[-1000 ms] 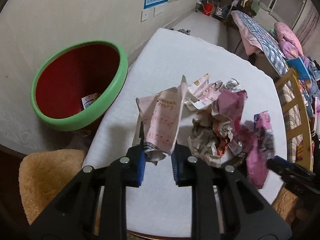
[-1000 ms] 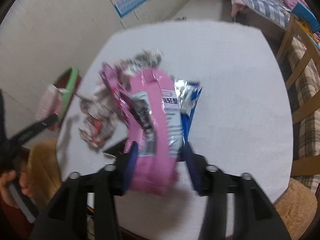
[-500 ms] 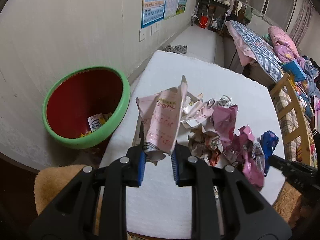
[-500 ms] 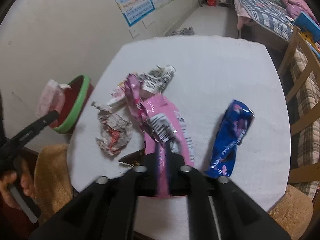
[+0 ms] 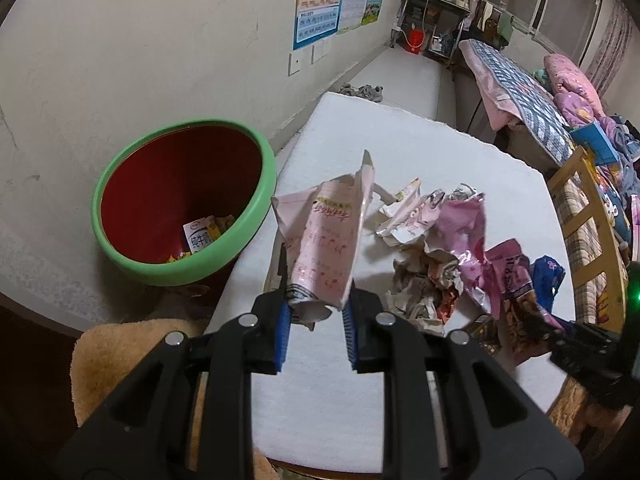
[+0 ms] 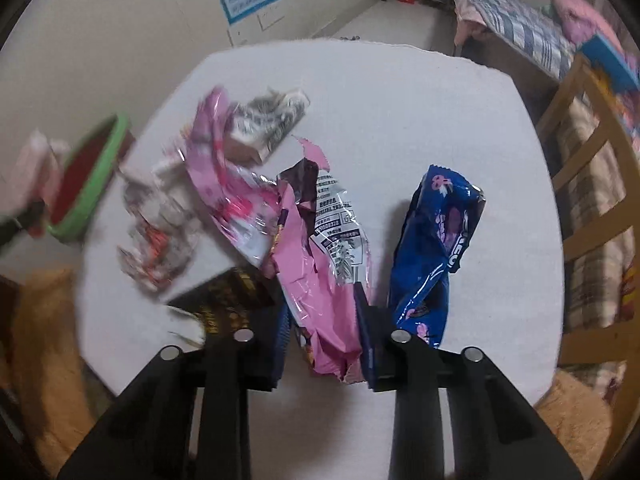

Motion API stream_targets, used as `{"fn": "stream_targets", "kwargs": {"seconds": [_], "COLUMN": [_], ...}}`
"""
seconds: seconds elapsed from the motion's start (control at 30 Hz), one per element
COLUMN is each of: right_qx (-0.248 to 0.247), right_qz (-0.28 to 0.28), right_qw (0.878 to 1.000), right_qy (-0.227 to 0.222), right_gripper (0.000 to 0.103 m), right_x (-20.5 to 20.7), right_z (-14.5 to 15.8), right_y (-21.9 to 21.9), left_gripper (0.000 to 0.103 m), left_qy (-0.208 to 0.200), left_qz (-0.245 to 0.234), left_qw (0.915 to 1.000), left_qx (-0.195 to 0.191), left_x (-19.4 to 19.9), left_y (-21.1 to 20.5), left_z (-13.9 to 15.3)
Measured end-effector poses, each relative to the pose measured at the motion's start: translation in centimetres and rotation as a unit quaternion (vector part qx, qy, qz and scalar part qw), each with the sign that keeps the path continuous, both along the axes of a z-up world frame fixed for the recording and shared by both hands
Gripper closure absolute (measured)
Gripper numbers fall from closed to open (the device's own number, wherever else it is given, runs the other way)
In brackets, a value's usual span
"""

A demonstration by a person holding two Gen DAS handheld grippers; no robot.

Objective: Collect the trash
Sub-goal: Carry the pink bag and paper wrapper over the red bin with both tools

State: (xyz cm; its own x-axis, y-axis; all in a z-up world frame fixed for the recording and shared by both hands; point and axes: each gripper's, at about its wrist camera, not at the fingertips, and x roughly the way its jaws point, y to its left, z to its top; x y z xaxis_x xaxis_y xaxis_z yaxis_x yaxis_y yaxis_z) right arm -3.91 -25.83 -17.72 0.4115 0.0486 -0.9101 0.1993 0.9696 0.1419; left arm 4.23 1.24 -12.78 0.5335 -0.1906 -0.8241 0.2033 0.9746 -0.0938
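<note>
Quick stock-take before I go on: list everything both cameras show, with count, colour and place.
Bin: 1, green rim, red inside, left of the table, some trash in it.
Table: 1, white.
Pale pink wrapper: 1, held in left gripper.
Pink bag: 1, between right gripper's fingers.
Blue wrapper: 1, on the table right of the pink bag.
Crumpled wrappers: several, pink, grey and brown, piled mid-table.
Dark packet: 1, black-gold, near table edge.
Wooden chair: 1, right of table.
Left gripper: shut on pale pink wrapper.
Right gripper: around pink bag; grip unclear.
</note>
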Motion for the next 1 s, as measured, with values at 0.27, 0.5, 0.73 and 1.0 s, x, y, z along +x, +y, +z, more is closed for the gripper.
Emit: {"fn": "stream_targets", "kwargs": {"seconds": [0.27,0.5,0.73,1.0], "right_qx": [0.028,0.034,0.043,0.048], "right_qz": [0.017,0.066,0.107,0.15], "right_qw": [0.997,0.989,0.984,0.978], "right_qy": [-0.076,-0.127,-0.138,-0.134], "right_gripper": [0.078,0.078,0.078,0.078], "right_x": [-0.1,1.4,3.9,5.9], "right_z": [5.7,10.1,11.4,11.4], "right_y": [1.8,5.7,9.3,13.8], "left_gripper": [0.082,0.082,0.082,0.082], "left_qy": [-0.024,-0.037,-0.039,-0.037], "left_qz": [0.007,0.02,0.043,0.077], "left_qw": [0.9997,0.9991,0.9983,0.9963], "left_qx": [0.008,0.006,-0.001,-0.003], "left_x": [0.1,0.5,1.0,1.4], "left_y": [0.7,2.5,5.3,9.1], "left_z": [1.1,1.9,1.8,1.3]}}
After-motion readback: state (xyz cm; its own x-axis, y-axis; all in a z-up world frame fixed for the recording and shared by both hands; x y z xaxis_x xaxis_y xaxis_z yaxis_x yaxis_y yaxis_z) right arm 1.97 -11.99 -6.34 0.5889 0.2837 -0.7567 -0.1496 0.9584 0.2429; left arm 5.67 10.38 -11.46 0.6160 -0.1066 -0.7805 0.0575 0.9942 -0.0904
